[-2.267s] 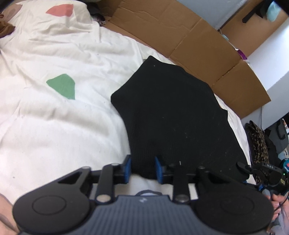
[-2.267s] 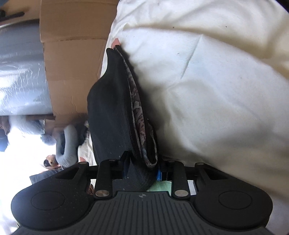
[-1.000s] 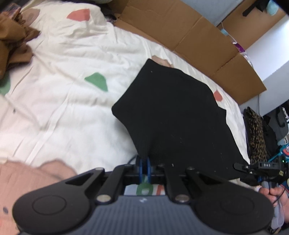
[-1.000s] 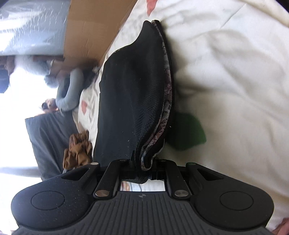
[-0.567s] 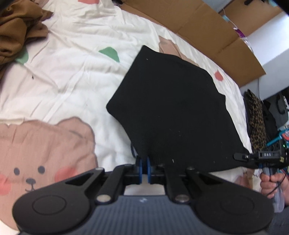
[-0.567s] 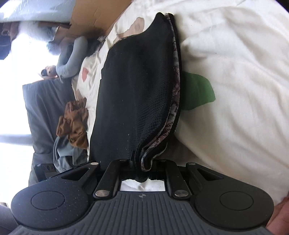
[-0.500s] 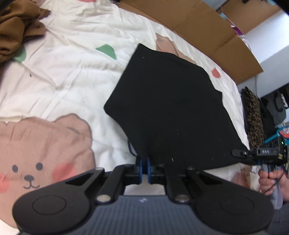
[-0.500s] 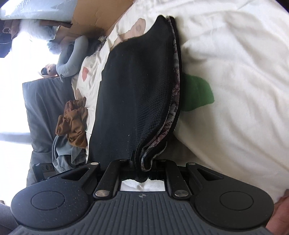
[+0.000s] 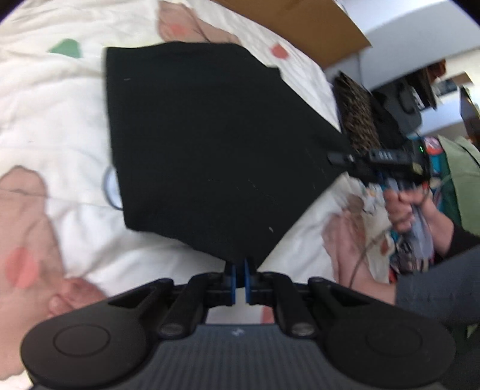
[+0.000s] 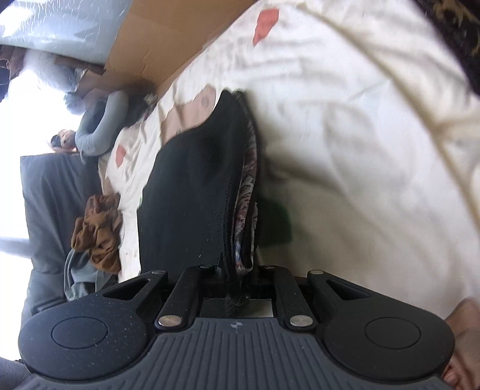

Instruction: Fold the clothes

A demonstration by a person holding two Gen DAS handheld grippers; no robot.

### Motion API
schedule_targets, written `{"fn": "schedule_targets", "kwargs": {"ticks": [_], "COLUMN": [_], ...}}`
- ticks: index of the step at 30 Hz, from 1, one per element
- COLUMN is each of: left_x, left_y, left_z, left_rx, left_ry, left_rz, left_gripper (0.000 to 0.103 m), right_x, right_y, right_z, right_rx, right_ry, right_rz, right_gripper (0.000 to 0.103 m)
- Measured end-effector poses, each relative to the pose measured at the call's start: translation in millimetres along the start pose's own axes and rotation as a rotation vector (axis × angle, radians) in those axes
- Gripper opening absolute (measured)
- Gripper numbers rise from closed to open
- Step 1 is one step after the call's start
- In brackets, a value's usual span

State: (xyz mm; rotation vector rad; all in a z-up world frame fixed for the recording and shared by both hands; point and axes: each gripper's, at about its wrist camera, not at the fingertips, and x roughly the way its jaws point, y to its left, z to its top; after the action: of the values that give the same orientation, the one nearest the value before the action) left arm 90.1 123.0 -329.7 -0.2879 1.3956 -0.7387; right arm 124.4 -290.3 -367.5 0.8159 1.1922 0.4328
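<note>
At the bottom centre of the left wrist view, the left gripper [image 9: 239, 277] has its 2 blue-padded jaws pressed together on the nearest corner of a black garment [image 9: 210, 144], which spreads from there up across the middle of the frame as 1 broad, flat, folded panel lifted over a cream bedsheet [image 9: 45, 126] printed with pink bear shapes and small green and red patches. At the right edge of that same view the right gripper [image 9: 336, 157] pinches the garment's far right corner, and the person's right hand [image 9: 402, 207] wraps its handle just below, with a dark sleeve running off the lower right. Beyond the garment, in the upper part of the frame, a strip of brown cardboard [image 9: 300, 24] borders the bed, and a leopard-print item [image 9: 357, 114] lies at the upper right beside the mattress. In the right wrist view, the jaws at the bottom centre are clamped on the garment's edge, where black knit layers and a patterned inner lining bunch between them; the cloth rises edge-on up the middle of the frame. Left of it, a crumpled brown garment [image 10: 97, 231] sits on the sheet, and farther back at the upper left a blurred person in a grey sleeve [image 10: 99, 126] is by the cardboard.
</note>
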Motion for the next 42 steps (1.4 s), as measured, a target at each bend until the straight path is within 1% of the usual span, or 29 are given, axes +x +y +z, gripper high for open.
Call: {"fn": "schedule_targets", "kwargs": {"ticks": [3,5,7,11,13,15,19,20,21,22,23,24,28,30,32,33,34,36,37,38,40,42], "left_x": [4.1,6.2,6.4,6.3,6.2,6.2,6.1,6.0,6.0,6.1,4.1,3.3,5.5,7.0,11.3,13.6,16.1,21.5,24.8,27.5,31.7,35.1], "left_y": [-5.1,-6.1,-5.4,-2.6,-1.7,-0.7,1.2,1.7,2.2,1.8,1.7,1.3,0.0,-0.8,-1.9,-2.5,-2.9,-4.0,-4.9,-5.6,-5.5,-4.0], "left_z": [-1.1,-3.0,-5.1,1.3,8.8,16.3,31.2,35.0,38.7,44.0,49.8,56.2,84.9,99.0,114.4,122.2,129.3,142.1,148.4,153.9,164.6,174.1], "left_rx": [0.006,0.008,0.012,-0.004,-0.008,-0.012,-0.021,-0.023,-0.025,-0.019,-0.009,0.002,0.028,0.047,0.070,0.082,0.091,0.109,0.122,0.134,0.146,0.147], "left_ry": [0.016,0.034,0.049,0.029,0.008,-0.012,-0.053,-0.063,-0.073,-0.086,-0.099,-0.113,-0.173,-0.208,-0.229,-0.239,-0.246,-0.256,-0.260,-0.264,-0.274,-0.283], "left_rz": [-0.010,-0.012,-0.008,0.008,0.020,0.032,0.055,0.061,0.067,0.074,0.081,0.091,0.113,0.115,0.128,0.135,0.139,0.147,0.153,0.161,0.164,0.159], "left_gripper": [0.006,0.001,0.001,0.001,0.004,0.010,0.013,0.018,0.026,0.030,0.037,0.040,0.045,0.052,0.054,0.054,0.054,0.055,0.055,0.056,0.056,0.056], "right_x": [-5.9,-9.3,-12.2,-15.7,-18.6,-21.4,-26.7,-28.1,-29.0,-29.9,-30.7,-30.8,-29.1,-28.2,-26.9,-26.7,-26.4,-25.4,-24.6,-23.7,-21.8,-20.2], "right_y": [-0.7,-0.3,-0.9,-2.8,-2.0,-1.6,-3.0,-2.1,-1.2,-0.4,0.5,1.2,-2.2,-7.9,-13.5,-16.9,-20.3,-25.8,-27.9,-30.2,-34.2,-37.2], "right_z": [10.1,16.6,23.5,39.0,47.4,56.8,75.3,79.6,82.5,85.4,88.2,89.8,91.9,91.1,89.1,88.0,86.9,84.2,82.6,80.5,76.1,71.7], "right_rx": [-0.007,-0.010,-0.014,-0.022,-0.030,-0.032,-0.015,-0.018,-0.024,-0.030,-0.036,-0.037,-0.026,-0.002,0.020,0.036,0.051,0.075,0.084,0.093,0.110,0.120], "right_ry": [-0.025,-0.037,-0.048,-0.065,-0.076,-0.088,-0.101,-0.102,-0.101,-0.099,-0.098,-0.096,-0.096,-0.101,-0.107,-0.113,-0.119,-0.129,-0.134,-0.137,-0.142,-0.145], "right_rz": [-0.009,-0.020,-0.040,-0.065,-0.075,-0.086,-0.110,-0.114,-0.120,-0.126,-0.132,-0.137,-0.162,-0.161,-0.151,-0.145,-0.140,-0.131,-0.128,-0.122,-0.110,-0.093], "right_gripper": [0.007,0.007,0.007,0.006,0.006,0.006,0.006,0.005,0.005,0.005,0.005,0.005,0.005,0.005,0.006,0.006,0.009,0.010,0.014,0.021,0.030,0.030]}}
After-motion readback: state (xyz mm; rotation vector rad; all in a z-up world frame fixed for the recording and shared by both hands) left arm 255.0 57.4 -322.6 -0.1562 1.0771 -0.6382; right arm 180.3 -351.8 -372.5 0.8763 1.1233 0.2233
